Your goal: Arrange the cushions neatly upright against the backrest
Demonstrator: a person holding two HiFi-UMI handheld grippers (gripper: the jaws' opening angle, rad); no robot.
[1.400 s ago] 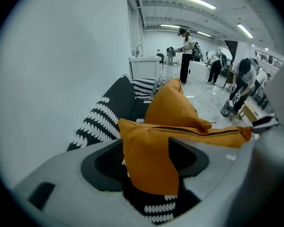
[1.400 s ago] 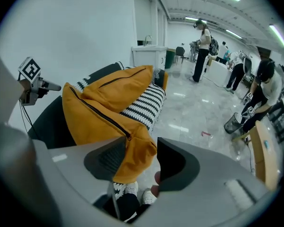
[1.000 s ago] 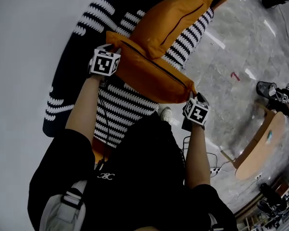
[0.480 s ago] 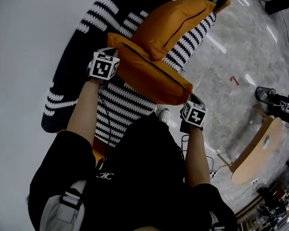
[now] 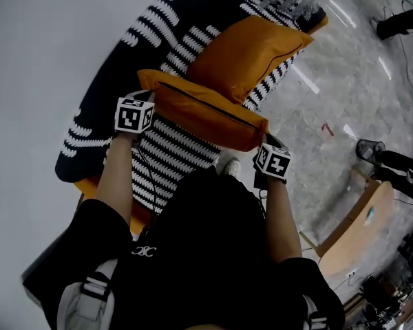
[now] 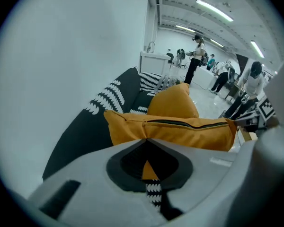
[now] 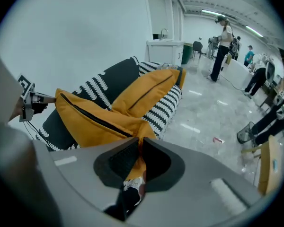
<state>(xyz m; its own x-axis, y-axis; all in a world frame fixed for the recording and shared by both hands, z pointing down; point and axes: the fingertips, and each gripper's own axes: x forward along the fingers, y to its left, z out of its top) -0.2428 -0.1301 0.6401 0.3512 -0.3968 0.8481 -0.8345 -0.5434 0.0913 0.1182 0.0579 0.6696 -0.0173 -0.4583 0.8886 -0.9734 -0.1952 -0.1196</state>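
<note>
Orange cushion [image 5: 206, 115] spans from one gripper to the other, its dark zip running along the edge that faces up. The left gripper [image 6: 146, 143] is pressed together on the cushion's left corner, a wedge of orange fabric caught between its pads. The right gripper [image 7: 139, 143] pinches the opposite corner. Its jaws have just been closing, and the fabric is bunched in the narrow gap between them. Beyond both grippers, just behind the held cushion, a second orange cushion [image 5: 251, 53] lies tilted on the black-and-white patterned sofa [image 5: 89, 126]. The striped seat shows below the grippers, and the grey stone floor [image 5: 330, 81] lies off to the right gripper's side.
</note>
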